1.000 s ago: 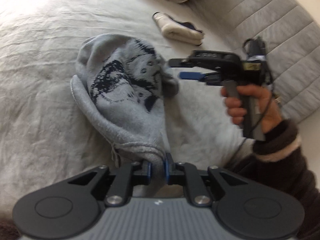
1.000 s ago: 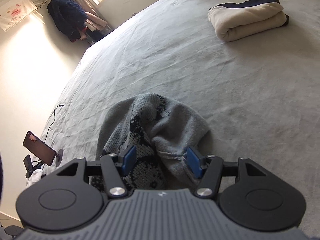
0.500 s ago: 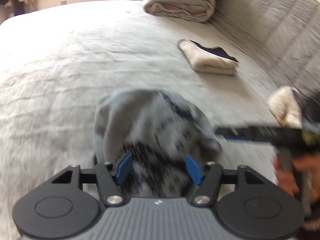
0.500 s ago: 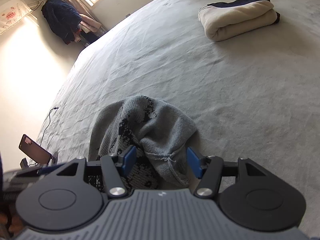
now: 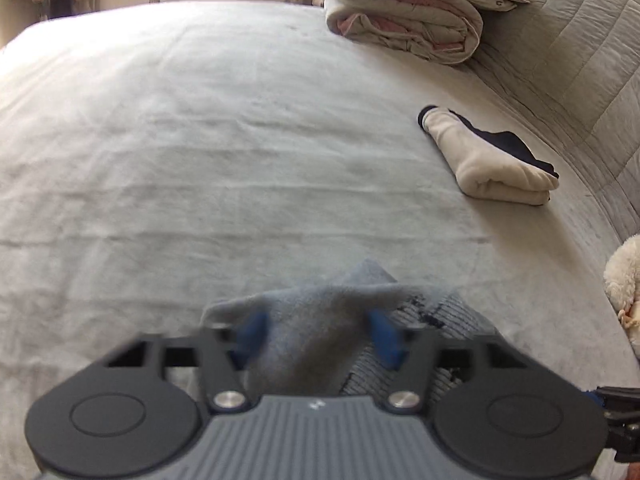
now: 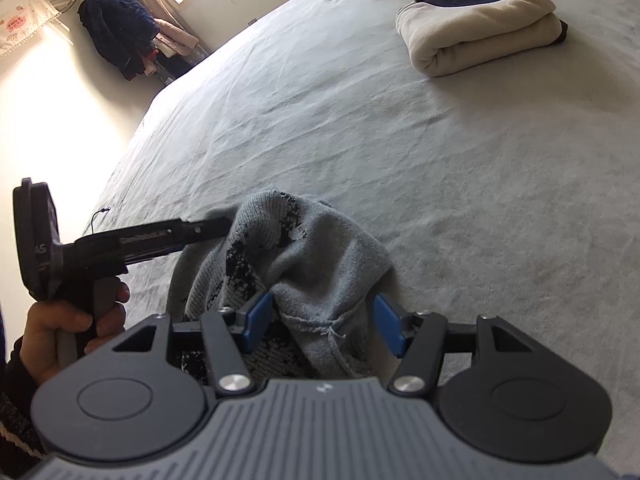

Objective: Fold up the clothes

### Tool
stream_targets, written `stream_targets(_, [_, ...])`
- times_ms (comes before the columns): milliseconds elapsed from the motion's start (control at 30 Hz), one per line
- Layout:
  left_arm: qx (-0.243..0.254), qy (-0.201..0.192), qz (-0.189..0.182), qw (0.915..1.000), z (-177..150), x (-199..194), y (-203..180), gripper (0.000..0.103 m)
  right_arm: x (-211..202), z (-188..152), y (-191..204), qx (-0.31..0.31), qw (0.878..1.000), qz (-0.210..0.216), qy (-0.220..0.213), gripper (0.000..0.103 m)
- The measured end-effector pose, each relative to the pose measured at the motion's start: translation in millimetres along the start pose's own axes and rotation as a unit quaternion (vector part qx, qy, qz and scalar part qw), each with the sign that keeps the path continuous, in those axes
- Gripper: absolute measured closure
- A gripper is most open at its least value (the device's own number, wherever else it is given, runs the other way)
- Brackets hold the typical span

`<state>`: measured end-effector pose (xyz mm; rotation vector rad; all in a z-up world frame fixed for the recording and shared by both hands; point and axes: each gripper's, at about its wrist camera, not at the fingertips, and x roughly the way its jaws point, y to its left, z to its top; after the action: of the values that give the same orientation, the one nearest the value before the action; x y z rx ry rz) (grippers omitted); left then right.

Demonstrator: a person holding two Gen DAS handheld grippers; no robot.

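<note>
Left gripper (image 5: 316, 334): your jaws are closing, with a blurred fold of the grey sweater (image 6: 304, 264) between the blue pads (image 5: 250, 332); the pads do not look pressed on the cloth yet.
Right gripper (image 6: 322, 326): your jaws stand spread, a hemmed edge of the same sweater lying between them without either pad squeezing it.
Sweater: it sits bunched on the bed (image 6: 400, 140), close in front of both grippers, its black knitted pattern partly showing.
Left hand (image 6: 60, 324): seen from your right camera, it grips the handle at the left edge, the gripper's tip reaching the sweater's far-left side.
Folded cream garment (image 5: 492, 164): it rests well apart, near the quilted headboard (image 5: 580, 80).
Rolled bedding (image 5: 404, 12): it lies at the bed's far corner.
</note>
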<state>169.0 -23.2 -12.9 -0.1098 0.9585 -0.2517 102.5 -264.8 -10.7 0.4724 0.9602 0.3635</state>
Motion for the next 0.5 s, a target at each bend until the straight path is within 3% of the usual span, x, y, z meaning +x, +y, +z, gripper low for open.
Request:
stream_targets(167, [-0.026,-0.043,0.009,0.9987,-12,-23,8,0.095,4,-2,6,-0.020,1.000,-0.004,0.005,0.042])
stream_targets(300, [-0.072,-0.069,0.028,0.9946,-20,-61,36,0.096,7,-4,14,-0.028,1.000,-0.002,0.007,0.042])
stream_targets(500, [-0.103,-0.101,0.062,0.9876,-50,-121,77,0.096,15,-9,28,-0.041,0.999,0.003,0.016,0.041])
